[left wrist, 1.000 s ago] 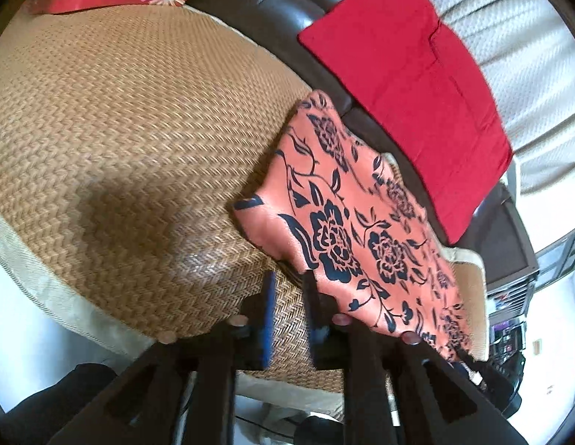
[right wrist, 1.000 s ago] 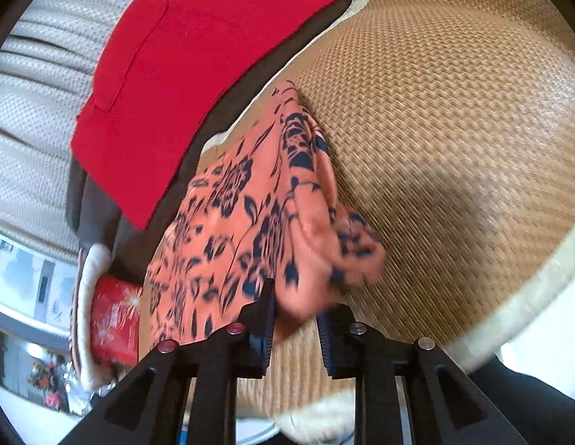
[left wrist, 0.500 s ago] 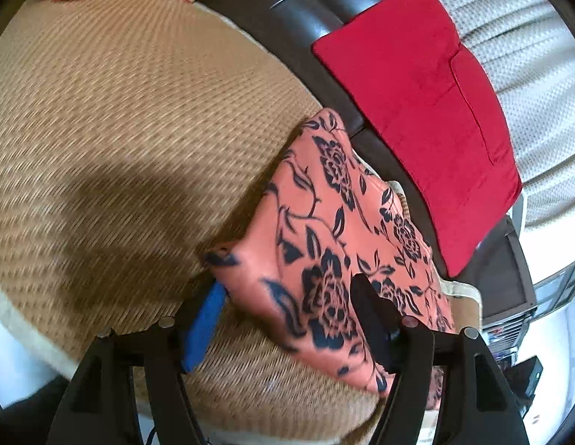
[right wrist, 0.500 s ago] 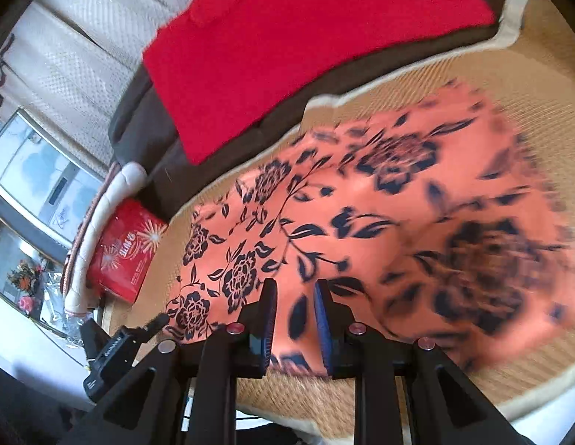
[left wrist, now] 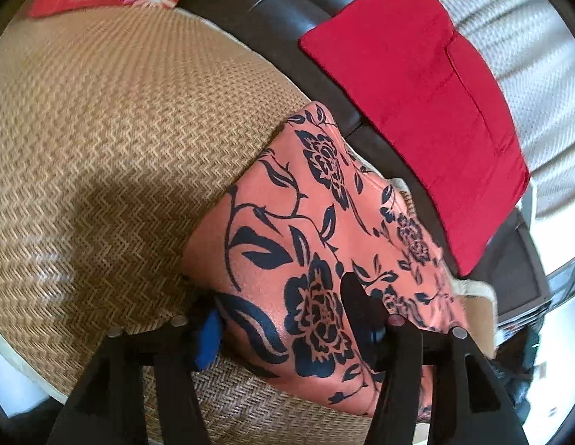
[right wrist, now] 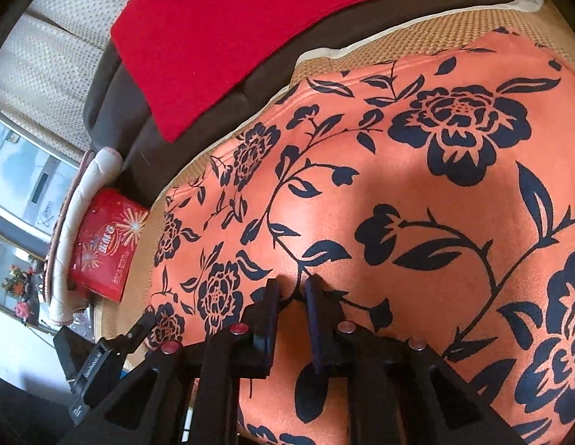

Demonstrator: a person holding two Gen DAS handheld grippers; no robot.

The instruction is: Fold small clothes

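Nearest, the right gripper (right wrist: 293, 289) is closing its jaws on a small pinched ridge of the orange floral garment (right wrist: 417, 200), which lies spread on the woven mat (right wrist: 406, 33). The left gripper (left wrist: 287, 319) straddles the garment's (left wrist: 298, 230) near corner, jaws closing around it, pads not yet visibly pressing. The cloth looks light, thin and limp, likely to sag and slide over the mat (left wrist: 102, 129), so corners and hems seem the safest holds. Beyond lie a red cloth (left wrist: 417, 85) and a red box (right wrist: 105, 248).

Brown sofa (left wrist: 287, 11) (woven mat (left wrist: 120, 129)).
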